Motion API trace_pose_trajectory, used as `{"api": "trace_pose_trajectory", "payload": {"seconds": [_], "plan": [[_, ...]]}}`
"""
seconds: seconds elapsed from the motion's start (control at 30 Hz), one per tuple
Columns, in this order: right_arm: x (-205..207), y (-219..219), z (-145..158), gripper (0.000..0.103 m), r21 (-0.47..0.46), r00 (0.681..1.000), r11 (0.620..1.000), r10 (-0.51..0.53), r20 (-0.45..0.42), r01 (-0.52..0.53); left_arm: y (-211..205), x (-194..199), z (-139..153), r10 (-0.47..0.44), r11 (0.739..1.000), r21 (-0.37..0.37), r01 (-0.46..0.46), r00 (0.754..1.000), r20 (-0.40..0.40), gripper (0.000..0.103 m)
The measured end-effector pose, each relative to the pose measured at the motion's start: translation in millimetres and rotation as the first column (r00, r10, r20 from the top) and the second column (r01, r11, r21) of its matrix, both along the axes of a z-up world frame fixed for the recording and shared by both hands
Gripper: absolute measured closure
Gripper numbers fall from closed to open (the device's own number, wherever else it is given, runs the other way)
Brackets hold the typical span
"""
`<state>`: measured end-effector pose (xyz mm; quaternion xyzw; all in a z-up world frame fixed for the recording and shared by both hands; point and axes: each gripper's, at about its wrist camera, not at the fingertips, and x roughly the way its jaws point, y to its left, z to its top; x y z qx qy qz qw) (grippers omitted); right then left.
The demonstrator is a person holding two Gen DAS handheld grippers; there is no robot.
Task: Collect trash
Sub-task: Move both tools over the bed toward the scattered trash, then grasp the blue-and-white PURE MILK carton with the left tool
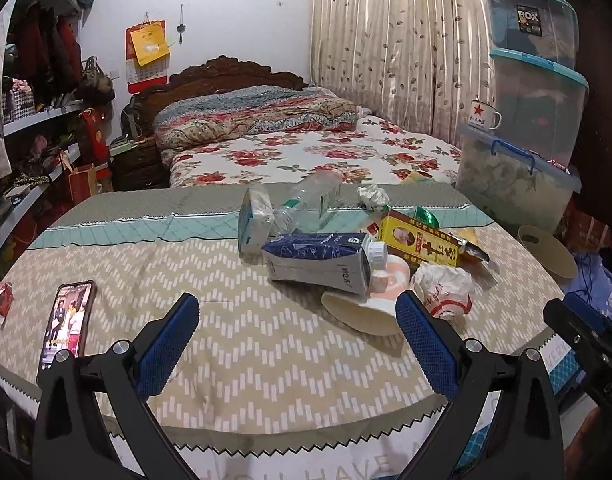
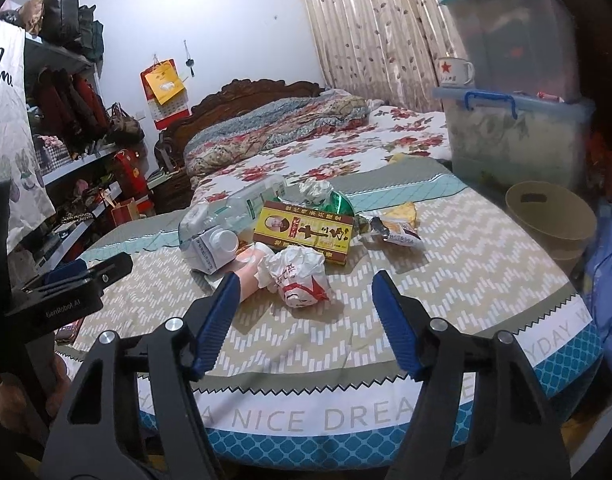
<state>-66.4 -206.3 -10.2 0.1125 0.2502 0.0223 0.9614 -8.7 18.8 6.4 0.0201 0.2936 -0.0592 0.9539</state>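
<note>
While the phone point(image 1: 67, 322) on the far left sits half behind the left gripper point(image 1: 297, 322), that gripper's jaws are wide apart with nothing in them. The trash sits just past its tips: a carton point(image 1: 318, 260), a paper cup point(image 1: 362, 314) partly hidden by the right pad. The crumpled wrapper point(image 2: 299, 276) lies just ahead of the right gripper point(image 2: 308, 292), which gapes empty too. The bin point(image 2: 554, 220) sits far right, its lower part hard to make out.

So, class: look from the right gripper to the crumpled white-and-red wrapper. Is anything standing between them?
Nothing visible does. The right gripper has open jaws, and only bare patterned bedcover lies before the crumpled wrapper. The pink cup sits beside the wrapper, toward the left finger.
</note>
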Motion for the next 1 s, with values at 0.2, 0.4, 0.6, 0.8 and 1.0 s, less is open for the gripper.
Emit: {"api": "trace_pose_trajectory", "payload": {"seconds": [0.2,0.4,0.6,0.8,1.0], "plan": [[-0.1,-1.8,-0.7,0.033,0.007,1.0,1.0,0.002,0.001,-0.002,4.7,3.6,-6.1,0.011,1.0,-0.014,-0.011,1.0,-0.026,0.009],[-1.0,-1.0,-1.0,0.034,0.004,1.0,1.0,0.016,0.004,-0.017,9.3,6.3,-10.1,0.012,1.0,-0.028,-0.013,0.999,-0.048,0.009],[2.5,7.9,-4.4,0.057,-0.014,0.997,0.997,0.074,-0.019,-0.074,36.2,17.2,-8.0,0.069,0.994,-0.085,-0.075,0.995,-0.066,0.009],[23.6,21.7,-2.1,0.058,-0.04,0.986,0.985,0.166,-0.03,-0.167,57.4,24.6,-9.4,0.098,0.988,-0.112,-0.107,0.991,-0.089,0.009],[98.1,61.6,10.0,0.039,-0.092,0.934,0.93,0.357,-0.019,-0.357,78.9,32.8,-13.7,0.092,0.985,-0.136,-0.108,0.989,-0.119,0.009]]}}
